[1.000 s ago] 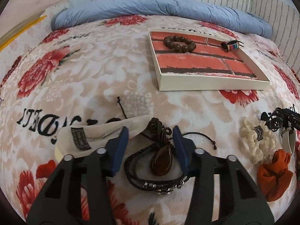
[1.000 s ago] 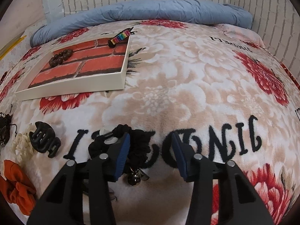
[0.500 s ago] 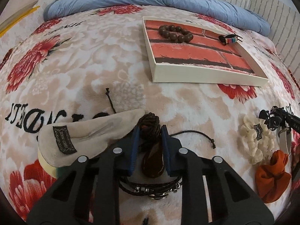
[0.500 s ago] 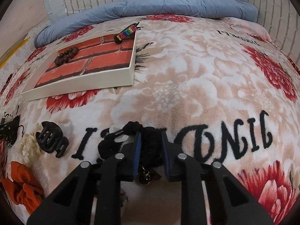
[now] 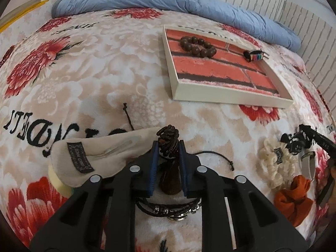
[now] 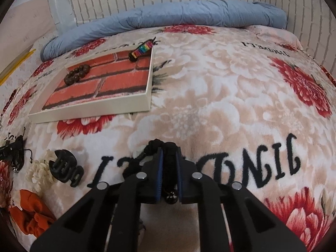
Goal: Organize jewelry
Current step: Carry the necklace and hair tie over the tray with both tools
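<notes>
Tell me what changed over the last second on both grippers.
Both closed from open. The left gripper shut on the brown pendant necklace, at its knotted cord. The right gripper shut on the black scrunchie. Unchanged: the wooden bead bracelet and rainbow bracelet lie in the brick-lined tray; the black claw clip, cream scrunchie and orange scrunchie are unmoved on the blanket.

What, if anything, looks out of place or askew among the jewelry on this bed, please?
The rainbow woven bracelet rests across the tray rim at its far corner instead of lying flat inside, unlike the wooden bead bracelet. The other pieces lie loose on the blanket.
</notes>
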The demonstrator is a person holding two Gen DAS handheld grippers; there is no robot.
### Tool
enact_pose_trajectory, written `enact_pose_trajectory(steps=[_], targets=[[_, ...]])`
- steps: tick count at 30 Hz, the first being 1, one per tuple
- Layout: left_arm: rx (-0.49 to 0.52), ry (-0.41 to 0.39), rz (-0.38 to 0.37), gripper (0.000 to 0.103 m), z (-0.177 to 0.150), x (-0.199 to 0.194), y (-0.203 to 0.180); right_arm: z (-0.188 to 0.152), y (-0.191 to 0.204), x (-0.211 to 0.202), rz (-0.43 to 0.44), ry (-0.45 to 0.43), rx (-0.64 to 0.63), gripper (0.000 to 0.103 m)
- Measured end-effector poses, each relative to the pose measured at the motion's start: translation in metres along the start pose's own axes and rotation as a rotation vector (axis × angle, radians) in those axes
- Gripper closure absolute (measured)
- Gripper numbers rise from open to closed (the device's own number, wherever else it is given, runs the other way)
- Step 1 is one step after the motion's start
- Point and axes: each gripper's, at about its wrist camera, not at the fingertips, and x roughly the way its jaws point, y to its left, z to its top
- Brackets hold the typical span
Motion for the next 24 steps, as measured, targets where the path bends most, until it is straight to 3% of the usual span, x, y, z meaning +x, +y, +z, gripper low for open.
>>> enact_pose_trajectory(steps=[15,24], targets=[[-0.010,-0.095,-0.040,0.086,0.006,-0.036,0.000,0.006,0.021,-0.030,-0.011,-0.119,-0.092,0.092],[0.001,-0.138,-0.049,0.086,0.011,-0.056,-0.002,0.013,0.030,-0.045,-0.014,-0.146,-0.119,0.092]])
